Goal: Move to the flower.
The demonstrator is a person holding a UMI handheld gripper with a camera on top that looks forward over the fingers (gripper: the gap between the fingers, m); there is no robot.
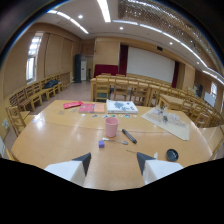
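Rows of wooden chairs and tables fill a large hall with a white projection screen (151, 64) on the far wall. Nearer, a wide wooden surface (60, 140) carries a pink cup (111, 126), a dark marker-like stick (129, 136) just right of it, a small purple block (101, 143) in front of the cup, and a round black lid (172, 154) off to the right. The gripper (113, 161) hovers over the near edge, fingers spread wide with nothing between them. The flower is hard to pick out; it may be the small dark sprig lying on the pale sheet (167, 121) beyond and right of the cup. If so, it lies ahead and well to the right of the fingers, so the approach must swing right past the marker.
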